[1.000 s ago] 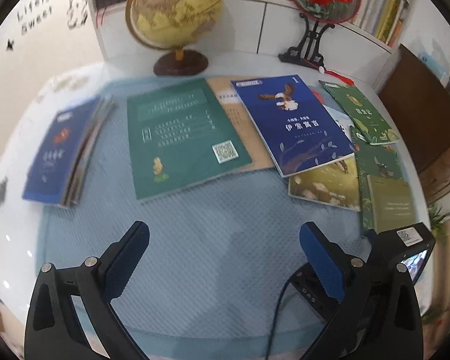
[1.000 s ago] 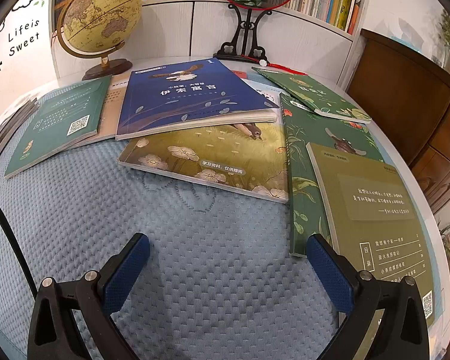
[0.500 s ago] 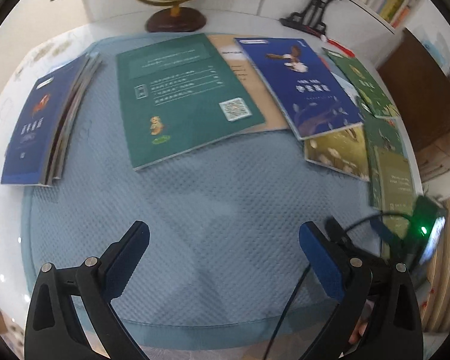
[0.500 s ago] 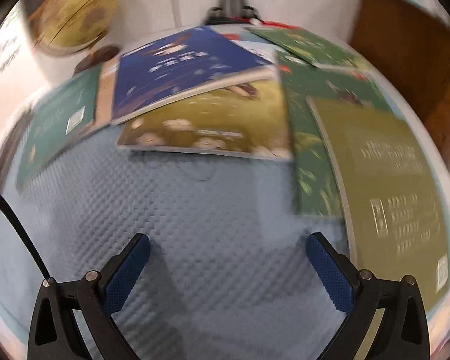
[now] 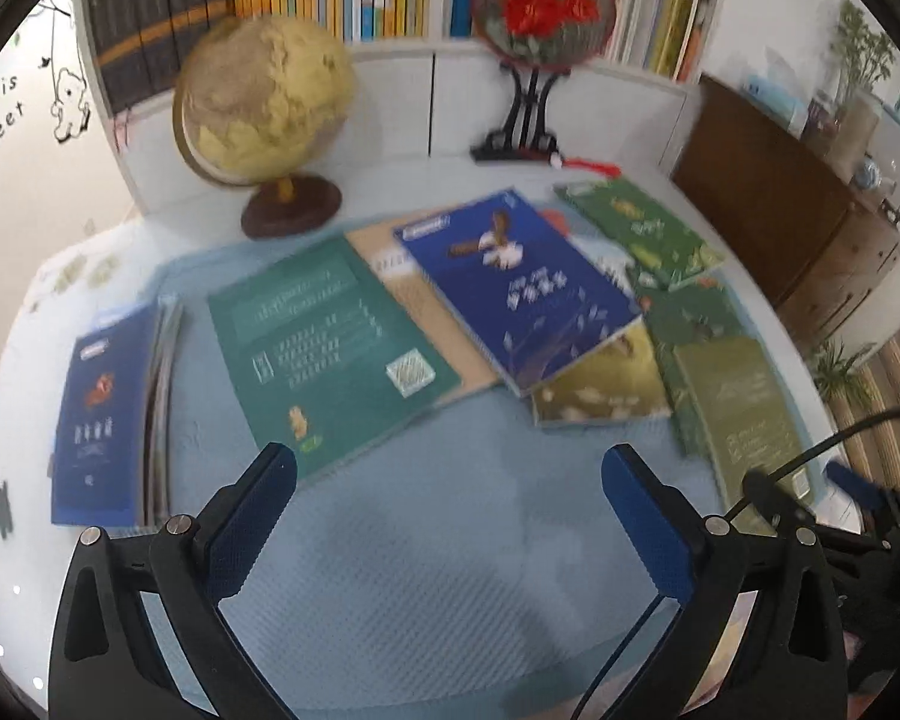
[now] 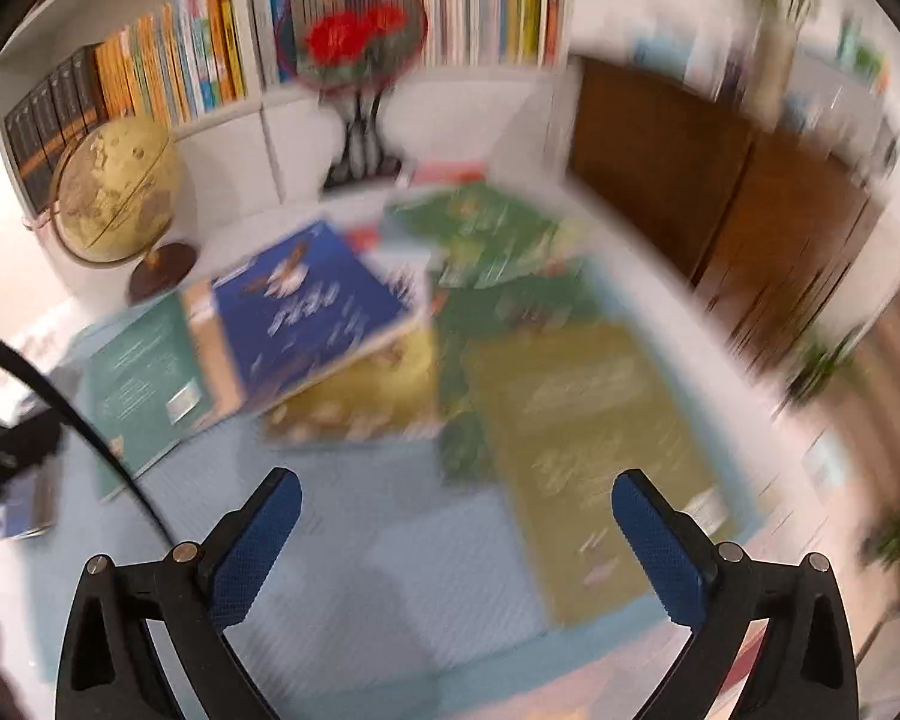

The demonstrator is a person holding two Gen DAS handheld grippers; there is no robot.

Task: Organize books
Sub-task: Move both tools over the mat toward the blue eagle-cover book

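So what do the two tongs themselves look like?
Both the left tongs and right tongs have black plastic frames with silver screws and blue textured pads. A black cable runs beside them. No sleeve shows.

- Motion blur smeared the olive book (image 6: 594, 450) and wooden cabinet (image 6: 720, 228) in the right wrist view.
- The tan book (image 5: 414, 300) lay mostly covered.
- Cover lettering was unreadable.

The left gripper (image 5: 449, 495) has a black frame with two fingers (image 5: 252, 525) covered by blue textured pads and small silver screws near the bottom of the frame. The right gripper (image 6: 456, 519) looks the same, and a thin black cable (image 6: 90, 438) curves at the left of its frame.
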